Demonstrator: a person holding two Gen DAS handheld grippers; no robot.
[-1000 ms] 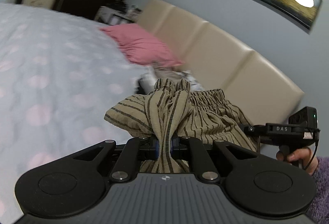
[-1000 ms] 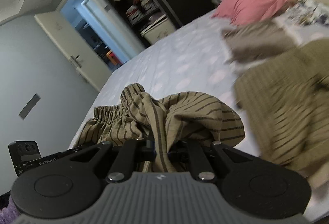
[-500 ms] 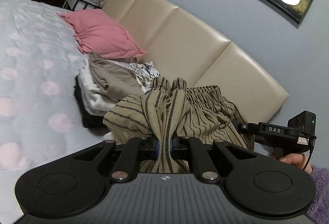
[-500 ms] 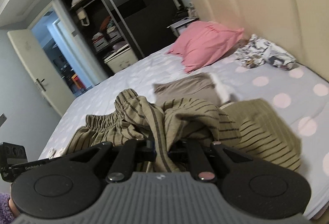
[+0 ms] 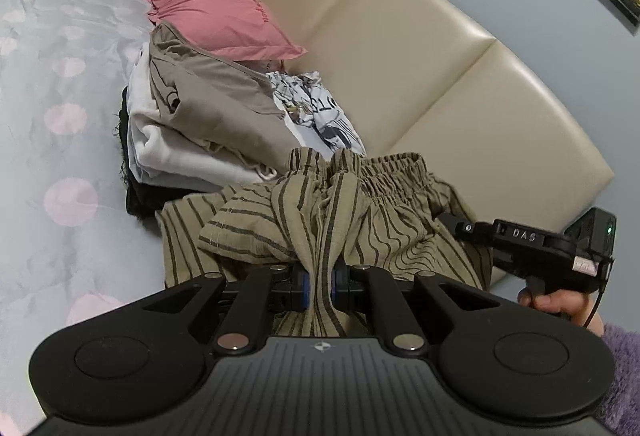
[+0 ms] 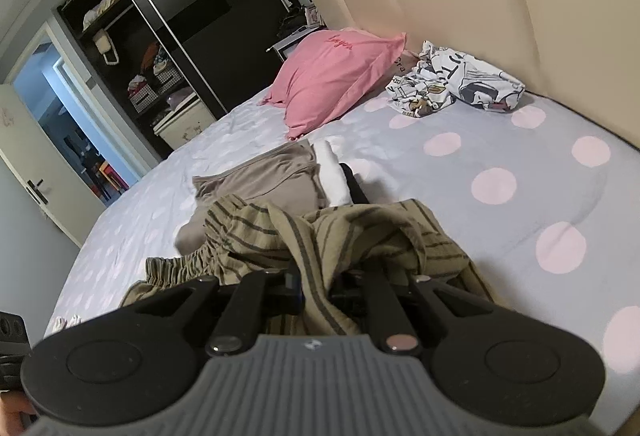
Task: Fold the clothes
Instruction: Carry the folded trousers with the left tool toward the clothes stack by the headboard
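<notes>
Beige padded headboard (image 5: pixel 420 48) vs grey wall, dark open wardrobe (image 6: pixel 168 16), lit doorway (image 6: pixel 68 124) beside it.

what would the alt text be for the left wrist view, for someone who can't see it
The left gripper is shut on bunched striped olive shorts, with the right gripper and a hand at the far end. Behind lie a stack of folded clothes, a pink pillow and a beige headboard on a dotted bed.

Dotted bed (image 6: pixel 500 156): pink pillow (image 6: pixel 336 76), folded pile (image 5: pixel 192 124), printed garment (image 6: pixel 456 80), striped garment (image 5: pixel 320 212).
</notes>
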